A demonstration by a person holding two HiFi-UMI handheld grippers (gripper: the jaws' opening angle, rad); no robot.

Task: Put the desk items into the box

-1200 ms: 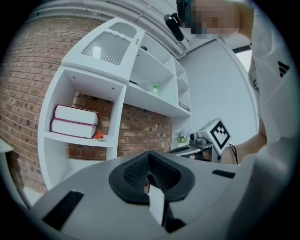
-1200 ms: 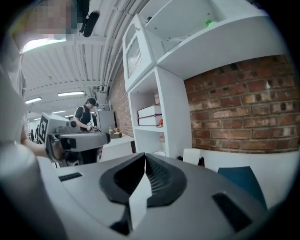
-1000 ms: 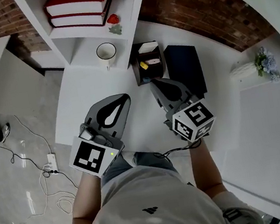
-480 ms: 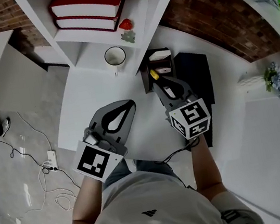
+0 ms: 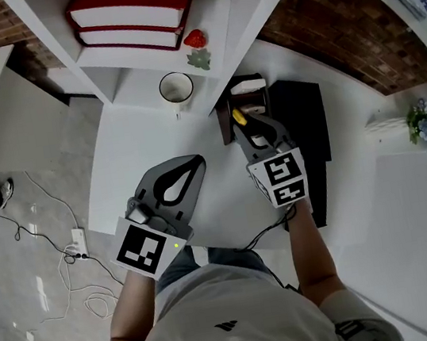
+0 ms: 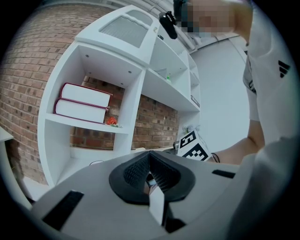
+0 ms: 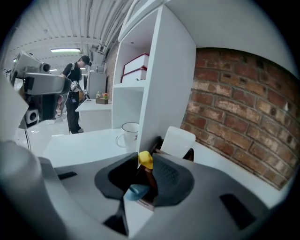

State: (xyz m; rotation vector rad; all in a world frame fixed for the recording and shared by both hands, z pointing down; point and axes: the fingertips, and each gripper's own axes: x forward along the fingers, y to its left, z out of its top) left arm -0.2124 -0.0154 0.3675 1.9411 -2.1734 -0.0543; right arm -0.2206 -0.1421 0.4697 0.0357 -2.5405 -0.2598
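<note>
A small dark open box (image 5: 223,113) stands on the white desk below the shelf unit, with a white card (image 5: 247,86) upright inside. A little dark bottle with a yellow cap (image 5: 239,117) sits at the box's near end. My right gripper (image 5: 247,121) reaches over that end, its jaws opening. In the right gripper view the yellow cap (image 7: 145,159) shows between the jaws of the right gripper (image 7: 147,164), with the pads apart from it. My left gripper (image 5: 196,159) rests over bare desk left of the box, shut and empty, as the left gripper view (image 6: 150,153) confirms.
A white mug (image 5: 175,88) stands left of the box under the shelf. A flat dark case (image 5: 310,134) lies to the box's right. Red books (image 5: 131,2) and a strawberry ornament (image 5: 194,38) sit on shelves. A flower vase (image 5: 419,121) is far right. A person (image 7: 75,93) stands far off.
My right gripper has moved forward to the near end of the box, and its jaws have parted around the yellow-capped bottle. The left gripper has stayed put.
</note>
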